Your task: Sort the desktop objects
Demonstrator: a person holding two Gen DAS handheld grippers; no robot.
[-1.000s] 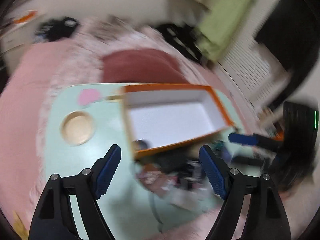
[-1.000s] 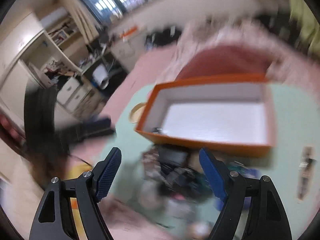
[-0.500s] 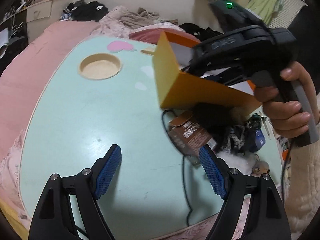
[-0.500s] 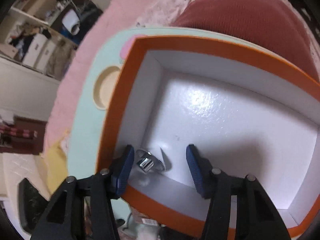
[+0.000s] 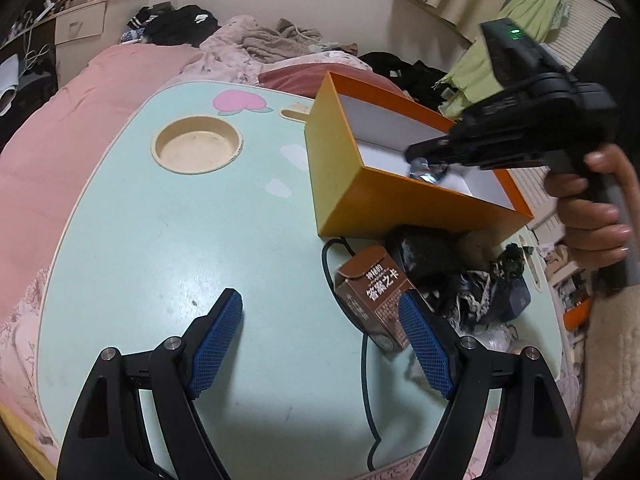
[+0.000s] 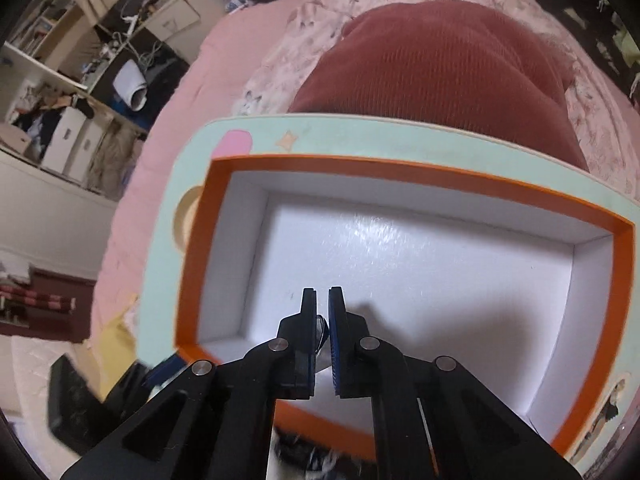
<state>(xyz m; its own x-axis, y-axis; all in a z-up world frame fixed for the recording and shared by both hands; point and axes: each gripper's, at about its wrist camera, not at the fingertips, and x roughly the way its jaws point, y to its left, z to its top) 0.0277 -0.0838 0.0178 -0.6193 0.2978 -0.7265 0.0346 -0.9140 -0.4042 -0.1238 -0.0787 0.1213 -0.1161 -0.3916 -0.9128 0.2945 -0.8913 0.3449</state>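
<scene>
Taken left to right in the left wrist view: the round cup recess [image 5: 198, 145] sits at ten o'clock on the mint table [image 5: 152, 248], bare. The left gripper [image 5: 320, 344] hangs low at six o'clock, jaws spread wide and empty, pointing down at the tabletop, its right pad just beside the brown carton [image 5: 374, 294]. At two o'clock stands the orange box [image 5: 348, 184]. The right gripper [image 6: 322, 320], which a second ago stood open above the clutter pile [image 5: 472, 280], has come down into the box's near left corner, and its jaws have just been closing; they now pinch a small shiny metal piece [image 5: 426, 171]. Judgement: the piece was already in the box, so it is being lifted out or repositioned rather than delivered. The hand [image 5: 592, 208] grips the handle at three o'clock, tool pitched steeply down.
</scene>
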